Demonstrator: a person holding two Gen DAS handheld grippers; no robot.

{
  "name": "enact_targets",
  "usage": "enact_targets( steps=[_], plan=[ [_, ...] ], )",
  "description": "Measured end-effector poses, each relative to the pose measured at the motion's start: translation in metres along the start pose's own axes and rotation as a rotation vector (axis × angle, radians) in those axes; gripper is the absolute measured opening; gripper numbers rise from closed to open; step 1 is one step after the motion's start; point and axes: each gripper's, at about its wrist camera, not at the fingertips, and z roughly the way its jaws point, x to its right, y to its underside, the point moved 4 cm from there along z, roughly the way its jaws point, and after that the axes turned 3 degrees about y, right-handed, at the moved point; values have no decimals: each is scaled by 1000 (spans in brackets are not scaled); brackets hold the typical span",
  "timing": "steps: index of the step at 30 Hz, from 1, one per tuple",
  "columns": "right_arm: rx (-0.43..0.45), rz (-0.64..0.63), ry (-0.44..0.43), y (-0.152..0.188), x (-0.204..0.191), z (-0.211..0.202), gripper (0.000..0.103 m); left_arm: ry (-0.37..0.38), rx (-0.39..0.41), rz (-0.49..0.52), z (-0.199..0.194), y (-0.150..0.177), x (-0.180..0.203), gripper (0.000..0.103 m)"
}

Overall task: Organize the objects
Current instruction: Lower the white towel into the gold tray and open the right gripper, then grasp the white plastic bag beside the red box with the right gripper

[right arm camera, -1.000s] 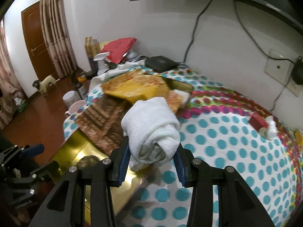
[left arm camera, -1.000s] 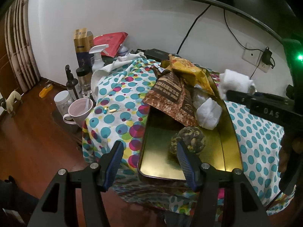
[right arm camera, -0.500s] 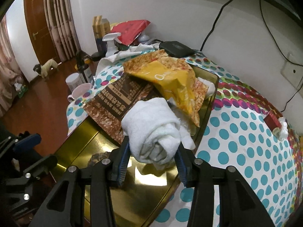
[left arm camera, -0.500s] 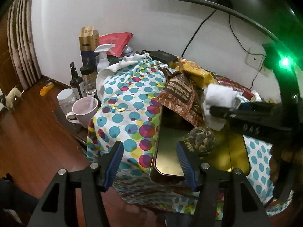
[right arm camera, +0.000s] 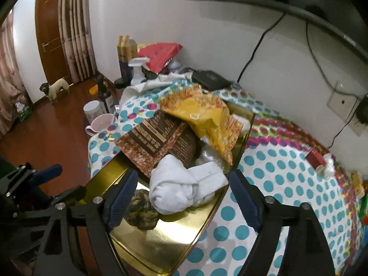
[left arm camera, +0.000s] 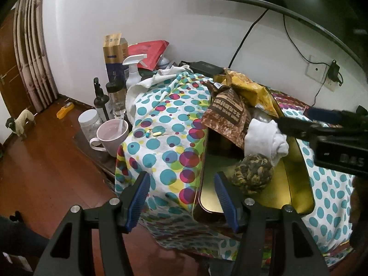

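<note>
The rolled white towel (right arm camera: 184, 181), clamped between the right gripper's blue pads half a second ago, now lies loose inside the gold tin (right arm camera: 161, 241), partly unrolled, with the pads spread well apart on either side of it and touching nothing; a second ago it was held above the polka-dot cloth beside the tin. The right gripper (right arm camera: 184, 195) stands wide open and empty, low over the tin's near half, pointing along it toward the wall; the towel rests against a mottled dark ball (right arm camera: 140, 209) at its left, and behind it a brown packet (right arm camera: 156, 142) leans over the tin's rim with a yellow bag (right arm camera: 204, 117) on top. The left gripper (left arm camera: 182, 197) is open too and holds nothing; it hangs off the tin's near left corner, one pad over the polka-dot cloth (left arm camera: 161, 142), the other over the tin's rim; across the two earlier views it has shifted leftward, so the tin sits further right in its frame. From the left wrist view the right gripper reaches in from the right edge.
</note>
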Motion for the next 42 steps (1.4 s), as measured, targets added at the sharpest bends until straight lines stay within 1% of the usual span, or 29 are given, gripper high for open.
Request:
enact_targets(
  steps=[2, 4, 6, 7, 8, 10, 12, 13, 14, 15, 18, 20, 23, 25, 27, 29, 34, 38, 42],
  plan=[
    [29, -12, 5, -20, -31, 12, 82, -8, 4, 9, -1, 1, 1, 60],
    [59, -24, 29, -48, -62, 38, 84, -21, 15, 20, -1, 1, 2, 60],
    [88, -20, 50, -45, -43, 34, 85, -32, 27, 29, -2, 0, 2, 60],
    [92, -14, 59, -46, -46, 45, 85, -34, 31, 30, -2, 0, 3, 60],
    [91, 3, 79, -39, -28, 43, 85, -31, 37, 30, -3, 0, 3, 60],
    [84, 40, 108, -30, -8, 49, 85, -28, 25, 25, -3, 0, 5, 60],
    [63, 81, 152, -17, 25, 55, 85, 12, 22, 8, -8, -2, 11, 60],
    [49, 109, 178, -9, 45, 59, 85, 20, 21, 5, -10, -3, 15, 60],
    [38, 130, 201, -3, 62, 63, 85, 28, 21, 19, -13, -6, 23, 60],
    [19, 161, 240, 4, 88, 67, 85, 29, 25, 41, -16, -8, 31, 60],
    [-9, 240, 307, 16, 141, 80, 85, 43, 30, 107, -20, -16, 59, 60],
    [-16, 300, 341, 19, 179, 87, 85, 87, 28, 143, -20, -25, 86, 60],
    [-28, 330, 356, 19, 211, 107, 85, 126, 25, 192, -15, -33, 119, 60],
    [-47, 325, 383, 17, 230, 122, 82, 128, 21, 230, -9, -37, 141, 60],
    [-69, 317, 379, 17, 242, 137, 67, 146, 6, 259, 1, -38, 162, 60],
    [-101, 317, 364, 18, 249, 154, 62, 159, -17, 274, 12, -38, 178, 60],
    [-111, 296, 323, 16, 255, 179, 61, 179, -65, 310, 35, -32, 208, 60],
    [-118, 267, 316, 10, 256, 195, 61, 190, -82, 341, 48, -28, 229, 60],
    [-129, 243, 294, 3, 257, 209, 60, 189, -99, 348, 60, -27, 240, 60]
  ],
)
